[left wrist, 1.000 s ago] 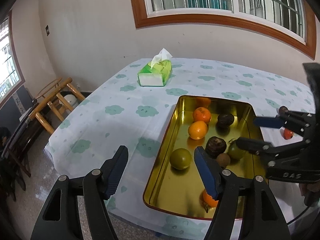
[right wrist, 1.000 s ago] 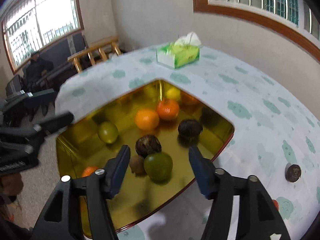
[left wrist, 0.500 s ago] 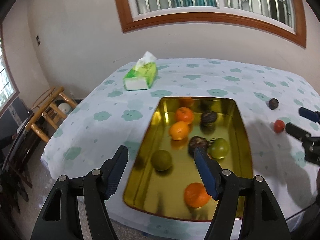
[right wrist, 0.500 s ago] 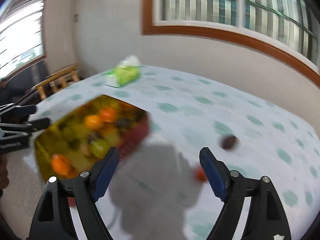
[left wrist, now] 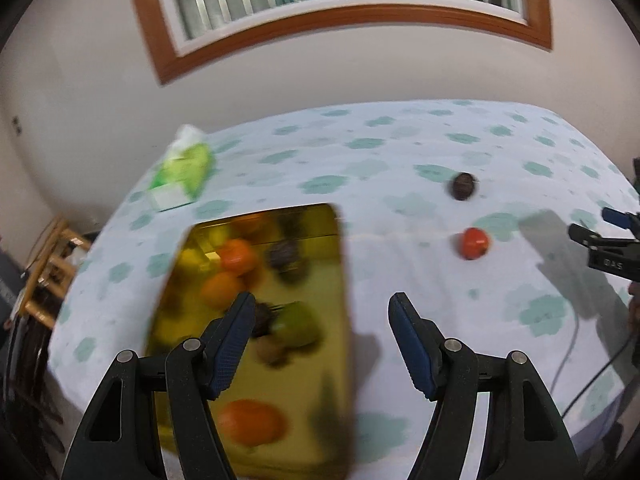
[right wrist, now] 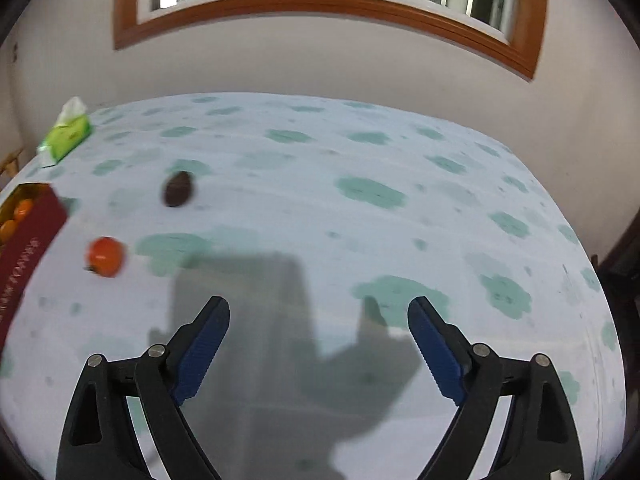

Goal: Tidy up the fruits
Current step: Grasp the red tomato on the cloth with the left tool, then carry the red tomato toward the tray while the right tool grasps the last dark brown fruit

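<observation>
A gold tray [left wrist: 344, 280] holds several fruits: oranges [left wrist: 236, 256], green fruit [left wrist: 298, 322], dark fruit. Two fruits lie loose on the tablecloth: a small red-orange one [left wrist: 474, 243], also in the right wrist view [right wrist: 105, 256], and a dark brown one [left wrist: 462, 185] [right wrist: 178, 189]. My left gripper [left wrist: 322, 314] is open and empty above the tray's right edge. My right gripper [right wrist: 318, 316] is open and empty over bare cloth, right of both loose fruits. It shows at the right edge of the left wrist view [left wrist: 604, 240].
A green tissue pack [left wrist: 182, 172] [right wrist: 66, 134] lies at the table's far left. The tray's red outer wall [right wrist: 28, 240] shows at the left in the right wrist view. A wooden chair [left wrist: 48, 264] stands beyond the table's left edge. A wall with a window lies behind.
Both grippers have swung to the right. The right one left the tray and now faces open tablecloth. The loose fruits have come into fuller view. Both stay open and empty.
</observation>
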A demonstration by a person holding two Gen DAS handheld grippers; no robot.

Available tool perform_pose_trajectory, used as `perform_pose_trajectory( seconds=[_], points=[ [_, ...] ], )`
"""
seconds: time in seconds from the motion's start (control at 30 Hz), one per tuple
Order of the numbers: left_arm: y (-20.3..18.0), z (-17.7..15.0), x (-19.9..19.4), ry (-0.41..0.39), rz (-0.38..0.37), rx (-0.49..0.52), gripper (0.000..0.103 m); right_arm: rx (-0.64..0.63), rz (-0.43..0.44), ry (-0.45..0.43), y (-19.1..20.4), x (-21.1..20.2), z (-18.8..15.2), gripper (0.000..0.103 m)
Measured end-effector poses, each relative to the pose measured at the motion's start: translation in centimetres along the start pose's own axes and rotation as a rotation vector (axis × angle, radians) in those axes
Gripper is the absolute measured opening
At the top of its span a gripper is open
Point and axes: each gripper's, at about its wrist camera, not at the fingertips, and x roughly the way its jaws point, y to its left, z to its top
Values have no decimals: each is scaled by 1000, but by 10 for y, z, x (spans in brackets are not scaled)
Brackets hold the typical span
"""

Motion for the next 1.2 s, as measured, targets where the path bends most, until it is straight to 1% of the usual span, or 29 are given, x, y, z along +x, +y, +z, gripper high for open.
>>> perform_pose_trajectory(
  seconds=[0.1, 0.2, 0.37, 0.43, 0.57, 0.6, 0.63, 0.67, 0.7, 0.77, 0.87, 0.97, 1.03, 1.07, 1.2],
  points=[
    [-24, 14, 13, 6, -88, 24, 69, 36, -4, 11, -16, 9, -4, 90],
    [-52, 30, 34, 29, -190, 37, 69, 98, 33, 37, -30, 15, -6, 91],
    [-92, 43, 69, 56, -213, 110, 69, 145, 81, 41, -36, 17, -6, 92],
    [-99, 46, 84, 80, -230, 105, 69, 153, 93, 42, -37, 17, -6, 92],
    [-105, 46, 112, 134, -235, 72, 69, 159, 114, 45, -38, 18, -7, 92],
    [-106, 44, 117, 147, -243, 63, 64, 156, 119, 44, -38, 18, -7, 92],
    [-106, 42, 120, 142, -263, 48, 54, 153, 123, 43, -38, 18, -6, 92],
    [-105, 41, 119, 121, -275, 37, 44, 149, 127, 42, -37, 18, -6, 92],
    [-106, 41, 117, 112, -266, 46, 31, 147, 130, 42, -36, 18, -6, 92],
    [-108, 41, 114, 126, -263, 49, 31, 142, 139, 42, -36, 18, -6, 92],
    [-102, 41, 100, 116, -278, 9, 31, 134, 168, 32, -32, 16, -5, 92],
    [-94, 41, 83, 101, -298, -26, 31, 133, 237, 34, -25, 19, 5, 92],
    [-86, 41, 72, 90, -301, -41, 31, 115, 269, 26, -13, 23, 17, 92],
    [-83, 40, 66, 86, -302, -45, 31, 91, 305, 9, -2, 27, 27, 92],
    [-63, 38, 49, 78, -297, -87, 31, -15, 363, 9, 40, 47, 56, 91]
  ],
)
